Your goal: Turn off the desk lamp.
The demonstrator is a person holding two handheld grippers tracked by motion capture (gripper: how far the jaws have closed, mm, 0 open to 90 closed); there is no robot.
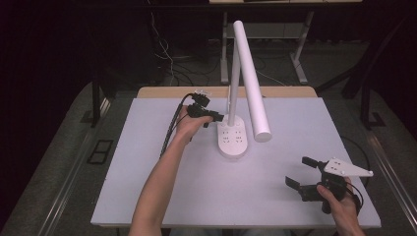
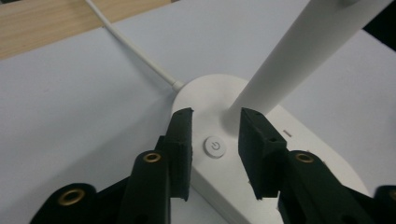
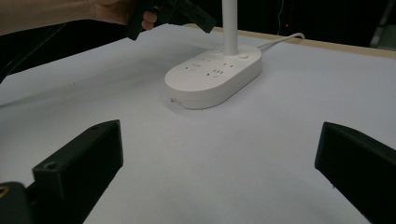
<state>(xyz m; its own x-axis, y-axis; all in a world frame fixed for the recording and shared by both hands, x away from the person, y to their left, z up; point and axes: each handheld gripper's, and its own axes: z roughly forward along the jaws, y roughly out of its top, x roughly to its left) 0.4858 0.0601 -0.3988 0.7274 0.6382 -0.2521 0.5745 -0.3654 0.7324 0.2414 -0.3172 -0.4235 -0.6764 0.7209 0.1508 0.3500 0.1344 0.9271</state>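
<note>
Two tools stand apart: the left tool (image 2: 215, 151) straddles the lamp base's (image 2: 261, 182) power button (image 2: 214, 146), the right tool (image 1: 301, 173) holds nothing.

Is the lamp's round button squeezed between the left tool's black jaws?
No: the button sits in the gap, apart from both jaws of the left tool.

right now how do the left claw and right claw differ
The left claw hangs over the lamp base, jaws partly apart around its power button; the right claw sits off at the table's near corner, jaws wide with nothing between. Both are black and hand-held.
</note>
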